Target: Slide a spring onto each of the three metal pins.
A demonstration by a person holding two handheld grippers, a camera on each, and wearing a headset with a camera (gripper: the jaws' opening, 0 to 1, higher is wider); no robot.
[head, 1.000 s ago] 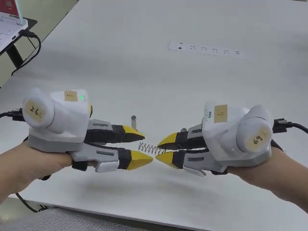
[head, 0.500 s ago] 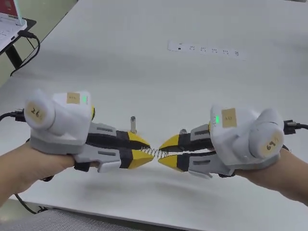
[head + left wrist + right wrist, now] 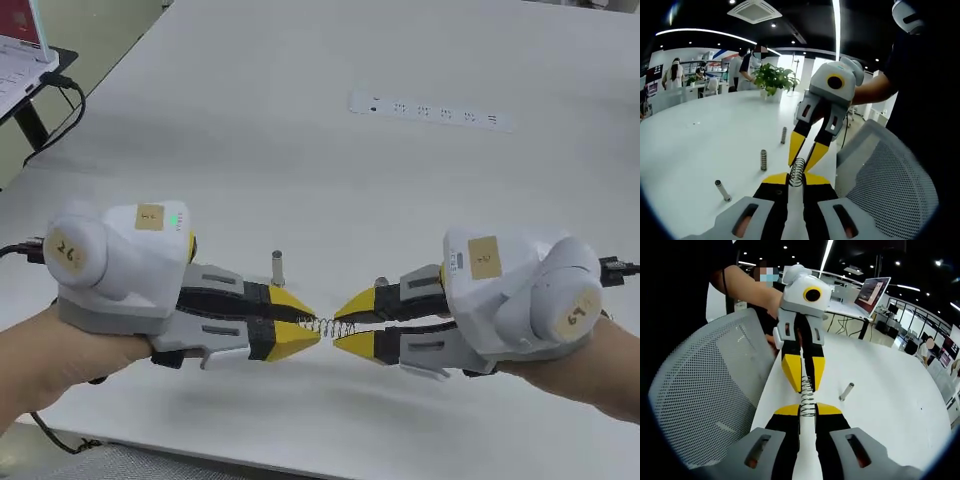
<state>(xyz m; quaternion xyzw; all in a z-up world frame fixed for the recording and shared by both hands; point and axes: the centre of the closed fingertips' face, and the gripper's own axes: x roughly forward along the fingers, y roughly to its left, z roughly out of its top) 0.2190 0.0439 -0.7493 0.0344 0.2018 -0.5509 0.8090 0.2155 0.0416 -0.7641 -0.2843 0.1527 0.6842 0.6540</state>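
Holds a spring (image 3: 325,325) level above the white table (image 3: 300,150), strung between the two grippers. Pinches one end in the left gripper (image 3: 309,328), jaws drawn narrow on the coil. Takes the other end in the right gripper (image 3: 341,323), jaws set in a slim V around the wire. Cannot make out the pad contact on either side, with the yellow tips covering both ends of the spring.

Along the left gripper's own jaws, finds a bare pin (image 3: 723,190) upright and nearest. Beyond it, a second pin (image 3: 763,160) and a third pin (image 3: 783,135), both ribbed like posts already wearing coils, though small and soft at that range.

From the head view, places the bare pin just behind the left jaws. Catches no more than the cap of another pin peeping over the right gripper's upper jaw, the shaft hidden behind it.

Far back on the table, a power strip (image 3: 430,110), well apart from the work. At the upper left edge, a laptop (image 3: 18,40), cut off by the frame. In the right gripper view, a mesh chair back (image 3: 705,390) beside the table edge.
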